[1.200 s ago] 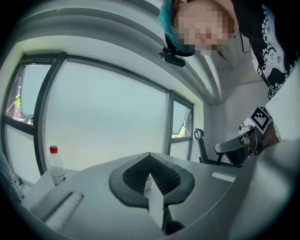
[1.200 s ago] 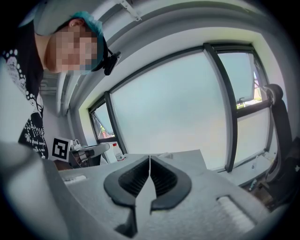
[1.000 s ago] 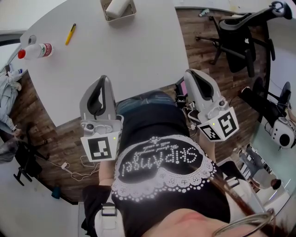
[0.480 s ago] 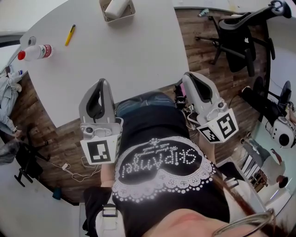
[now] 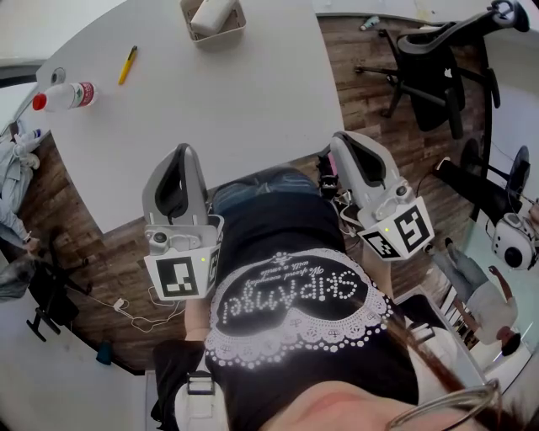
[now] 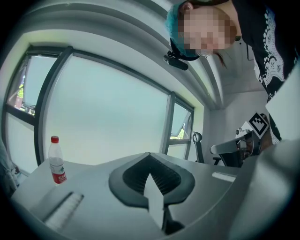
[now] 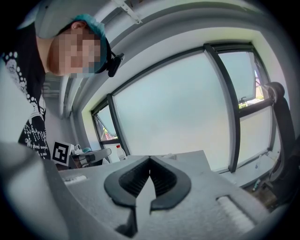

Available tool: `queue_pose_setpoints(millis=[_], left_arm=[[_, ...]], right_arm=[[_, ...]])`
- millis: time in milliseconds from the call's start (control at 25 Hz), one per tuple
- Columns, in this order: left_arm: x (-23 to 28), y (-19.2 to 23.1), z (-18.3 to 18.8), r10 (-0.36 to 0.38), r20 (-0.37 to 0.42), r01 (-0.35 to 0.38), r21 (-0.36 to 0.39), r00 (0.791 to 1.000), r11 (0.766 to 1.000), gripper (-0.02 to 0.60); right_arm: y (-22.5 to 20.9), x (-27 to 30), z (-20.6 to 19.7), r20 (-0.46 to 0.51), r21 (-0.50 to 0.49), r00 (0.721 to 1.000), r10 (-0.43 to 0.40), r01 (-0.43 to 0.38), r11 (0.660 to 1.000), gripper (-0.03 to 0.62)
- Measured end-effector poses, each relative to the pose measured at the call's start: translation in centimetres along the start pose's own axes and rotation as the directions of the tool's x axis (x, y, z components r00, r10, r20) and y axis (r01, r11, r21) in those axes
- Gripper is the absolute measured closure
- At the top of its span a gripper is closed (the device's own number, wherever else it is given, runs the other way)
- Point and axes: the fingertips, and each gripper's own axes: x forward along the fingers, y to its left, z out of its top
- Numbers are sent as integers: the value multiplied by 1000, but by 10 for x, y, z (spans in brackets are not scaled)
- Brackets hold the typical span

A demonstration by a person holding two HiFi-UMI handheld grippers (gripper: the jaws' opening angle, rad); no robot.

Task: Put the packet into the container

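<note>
Keeping the left gripper (image 5: 185, 151) and right gripper (image 5: 344, 139) clamped shut on nothing, barely drifting since a second ago, well apart from the white packet (image 5: 210, 13) seemingly already lying in the container (image 5: 221, 34) across the table (image 5: 236, 101).

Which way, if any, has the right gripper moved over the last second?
No. The right gripper sits as before just off the table's near corner, with the same gap to its edge.

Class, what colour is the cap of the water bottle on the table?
Red. The cap of the bottle shows best in the left gripper view.
</note>
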Motion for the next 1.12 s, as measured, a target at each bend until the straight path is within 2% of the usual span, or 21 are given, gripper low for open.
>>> queue_pose_setpoints(millis=[440,1120], left_arm=[[3,0,-2,-16,-4,16,-29,1000,999,581],[6,1,-3,-28,-12,28,-40,1000,999,581]], right_arm=[[0,2,0,-3,-3,1000,3,-3,1000,591],[-8,0,-1,-17,-16,999,-42,42,999,592]])
